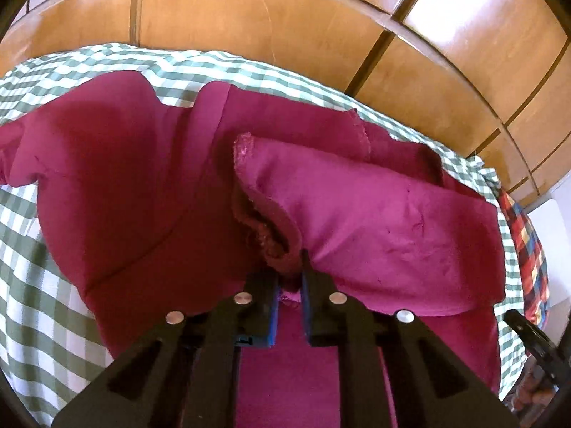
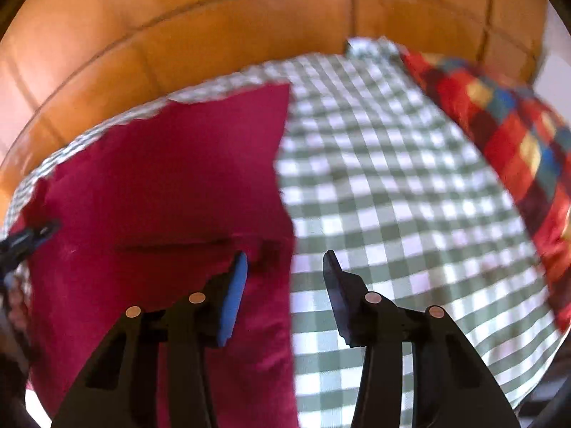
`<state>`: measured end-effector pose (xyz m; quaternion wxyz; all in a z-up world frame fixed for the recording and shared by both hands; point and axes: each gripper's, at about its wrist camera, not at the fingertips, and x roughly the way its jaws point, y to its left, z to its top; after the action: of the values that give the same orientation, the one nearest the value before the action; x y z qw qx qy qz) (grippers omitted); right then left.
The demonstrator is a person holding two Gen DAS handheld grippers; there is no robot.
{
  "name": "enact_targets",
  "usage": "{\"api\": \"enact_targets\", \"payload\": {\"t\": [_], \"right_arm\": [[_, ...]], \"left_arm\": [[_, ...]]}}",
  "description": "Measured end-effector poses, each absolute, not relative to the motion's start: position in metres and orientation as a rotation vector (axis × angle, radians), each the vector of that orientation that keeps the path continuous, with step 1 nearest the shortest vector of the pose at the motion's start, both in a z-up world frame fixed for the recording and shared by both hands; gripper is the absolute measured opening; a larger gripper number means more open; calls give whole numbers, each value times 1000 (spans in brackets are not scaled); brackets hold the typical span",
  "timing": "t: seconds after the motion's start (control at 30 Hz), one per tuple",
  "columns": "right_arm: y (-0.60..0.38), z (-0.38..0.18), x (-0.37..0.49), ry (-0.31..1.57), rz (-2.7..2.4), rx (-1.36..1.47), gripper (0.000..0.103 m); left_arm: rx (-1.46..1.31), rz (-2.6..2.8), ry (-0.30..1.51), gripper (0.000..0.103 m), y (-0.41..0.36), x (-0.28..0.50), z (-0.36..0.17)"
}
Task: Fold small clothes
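A magenta garment [image 1: 150, 185] lies spread on a green-and-white checked cloth [image 1: 25, 267]. One flap of it [image 1: 374, 221] is folded over, with a frayed hem showing. My left gripper [image 1: 289, 278] is shut on a bunched edge of that flap, and fabric is pinched between its blue pads. In the right wrist view the same garment [image 2: 160, 185] fills the left half. My right gripper [image 2: 285, 255] is open and straddles the garment's right edge. Its blue-padded finger is over the fabric and its other finger over the checked cloth [image 2: 392, 178]. The left gripper [image 2: 46, 230] shows at the far left.
A cushion or cloth in red, blue and yellow checks [image 2: 499, 125] lies at the right side of the checked cloth. Brown wooden panels [image 1: 249, 18] rise just behind the surface. A black finger [image 1: 524, 328] of the right gripper shows at the left wrist view's right edge.
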<state>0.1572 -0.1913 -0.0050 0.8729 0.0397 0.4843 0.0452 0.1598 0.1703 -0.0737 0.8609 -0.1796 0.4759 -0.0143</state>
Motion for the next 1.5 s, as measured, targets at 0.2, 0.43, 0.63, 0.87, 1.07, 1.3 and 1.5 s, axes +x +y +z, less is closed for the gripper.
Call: {"api": "enact_targets", "payload": {"t": [0.2, 0.43, 0.63, 0.87, 1.07, 1.3, 1.5], "right_arm": [[-148, 16, 181, 916, 171, 70, 59], [-100, -33, 195, 971, 138, -59, 62], [-108, -47, 187, 906, 141, -19, 69], [-103, -48, 189, 903, 125, -45, 71], [-101, -49, 187, 892, 116, -73, 74], [-100, -49, 187, 887, 104, -85, 75], [-101, -49, 187, 886, 106, -80, 75]], "left_arm": [[-418, -34, 933, 46, 174, 142, -60], [-576, 106, 836, 54, 267, 88, -46], [-796, 387, 817, 45, 392, 52, -64], [-987, 576, 760, 45, 483, 31, -84], [-1020, 608, 751, 46, 525, 41, -91], [-1010, 571, 767, 5, 553, 57, -94], [-949, 568, 679, 0, 560, 41, -44]]}}
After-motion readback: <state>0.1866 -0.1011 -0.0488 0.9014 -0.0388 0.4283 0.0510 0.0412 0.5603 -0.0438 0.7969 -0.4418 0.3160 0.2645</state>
